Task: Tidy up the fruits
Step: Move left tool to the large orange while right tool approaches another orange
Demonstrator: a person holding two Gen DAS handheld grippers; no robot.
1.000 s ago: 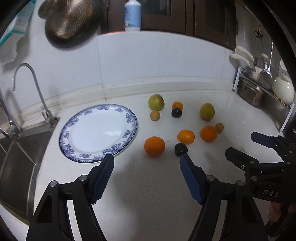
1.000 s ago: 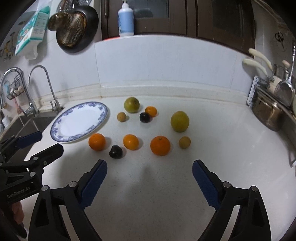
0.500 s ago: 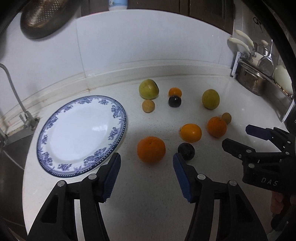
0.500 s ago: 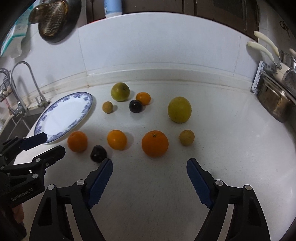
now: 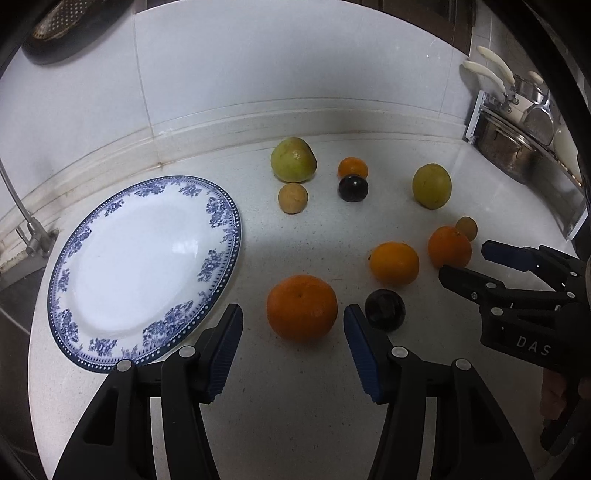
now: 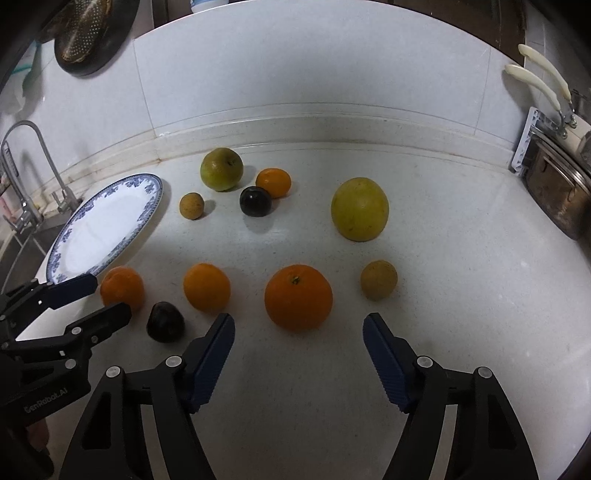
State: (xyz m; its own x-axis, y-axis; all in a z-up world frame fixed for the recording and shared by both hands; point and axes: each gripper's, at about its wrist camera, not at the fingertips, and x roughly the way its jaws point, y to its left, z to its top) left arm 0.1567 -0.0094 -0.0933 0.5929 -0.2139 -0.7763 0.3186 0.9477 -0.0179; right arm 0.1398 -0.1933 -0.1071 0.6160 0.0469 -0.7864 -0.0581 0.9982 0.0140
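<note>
Several fruits lie loose on the white counter beside a blue-rimmed white plate (image 5: 144,266), which also shows in the right wrist view (image 6: 107,225). My left gripper (image 5: 293,317) is open, its fingertips on either side of an orange (image 5: 302,307), not touching it. A dark plum (image 5: 385,309) lies just right of it. My right gripper (image 6: 298,326) is open, just short of another orange (image 6: 298,297). Farther back lie two green-yellow fruits (image 6: 221,169) (image 6: 359,208), a small orange (image 6: 273,182), a second plum (image 6: 255,200) and small brown fruits (image 6: 191,205).
A sink with a tap (image 6: 22,173) lies at the left. A metal pot (image 6: 557,192) and utensil rack stand at the right. A tiled wall backs the counter, with a strainer (image 6: 88,33) hanging on it.
Both grippers have moved forward and down toward the fruit. The left one now brackets the near-left orange and the right one has closed in on the middle orange. No fruit has moved.
</note>
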